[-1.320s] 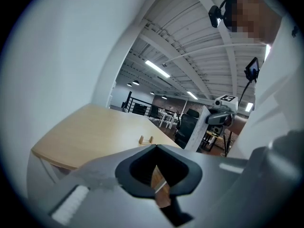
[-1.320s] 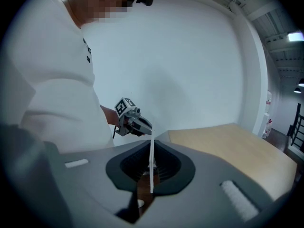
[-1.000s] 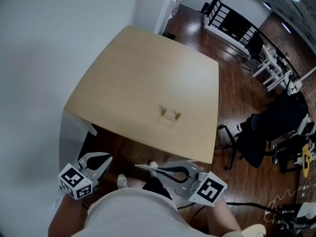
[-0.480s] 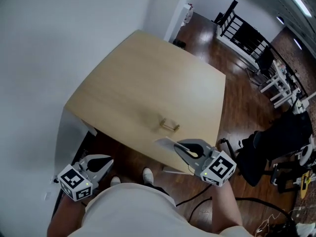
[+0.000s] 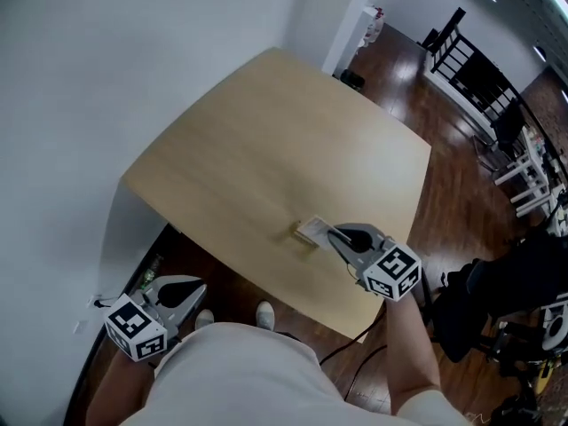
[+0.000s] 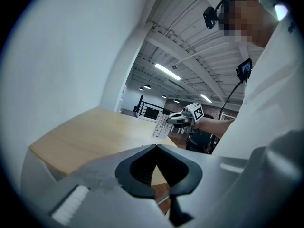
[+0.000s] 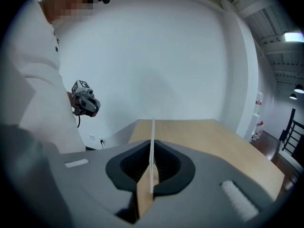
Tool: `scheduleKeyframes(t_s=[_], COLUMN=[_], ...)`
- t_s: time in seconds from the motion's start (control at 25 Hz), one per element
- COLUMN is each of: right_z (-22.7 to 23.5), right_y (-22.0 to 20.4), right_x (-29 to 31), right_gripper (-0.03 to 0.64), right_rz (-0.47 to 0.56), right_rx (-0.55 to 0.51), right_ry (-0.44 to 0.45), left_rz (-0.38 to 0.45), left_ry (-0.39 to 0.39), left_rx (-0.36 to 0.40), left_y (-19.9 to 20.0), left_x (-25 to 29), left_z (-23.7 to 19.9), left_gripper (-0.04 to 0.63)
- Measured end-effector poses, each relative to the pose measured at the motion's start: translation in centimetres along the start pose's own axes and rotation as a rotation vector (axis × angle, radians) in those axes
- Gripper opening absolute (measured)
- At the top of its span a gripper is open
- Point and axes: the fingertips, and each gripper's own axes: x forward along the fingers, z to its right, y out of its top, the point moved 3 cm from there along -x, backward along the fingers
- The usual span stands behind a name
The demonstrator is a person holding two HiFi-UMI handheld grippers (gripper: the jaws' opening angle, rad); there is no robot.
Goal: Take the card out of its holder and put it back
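Note:
My right gripper (image 5: 334, 233) is shut on a white card (image 5: 315, 230) and holds it over the light wooden table (image 5: 266, 140), near the front edge. The card hangs right at the small card holder (image 5: 299, 235), which it mostly covers; I cannot tell whether they touch. The right gripper view has the card (image 7: 152, 146) edge-on and upright between the pads. From the left gripper view the card (image 6: 161, 126) is seen flat, printed side showing, held by the right gripper (image 6: 176, 120). My left gripper (image 5: 195, 288) hangs low at the left, below the table, shut and holding nothing.
A white wall (image 5: 106, 60) runs along the table's left side. Dark wood floor (image 5: 444, 167) lies to the right, with a black office chair (image 5: 519, 278) and a black railing (image 5: 475, 74) farther off. The person's shoes (image 5: 264, 311) stand under the table's near edge.
My right gripper has carried the card up and forward, from below the table's near edge to over the holder. The left gripper has stayed low at the left.

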Motion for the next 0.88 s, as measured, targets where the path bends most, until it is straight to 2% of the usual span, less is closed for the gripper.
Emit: scheduleKeyframes(t_s=[0.36, 0.64, 0.88], right_z=[5.5, 6.4, 8.0], right_y=[-5.3, -7.3, -8.3], right_x=[3.9, 5.0, 6.9], right_gripper=[0.020, 0.020, 0.020], right_rz=[-0.044, -0.054, -0.054], right_rx=[0.032, 0.053, 0.041], right_ry=[0.048, 0.078, 0.102], left_rz=[-0.023, -0.033, -0.042], left_ry=[0.098, 0.148, 0.158], left_rx=[-0.033, -0.056, -0.068], left_y=[0.3, 0.7, 0.6], left_x=[2.3, 2.8, 4.3], left_z=[0.1, 1.0, -0.3], left_gripper=[0.003, 0.003, 0.003])
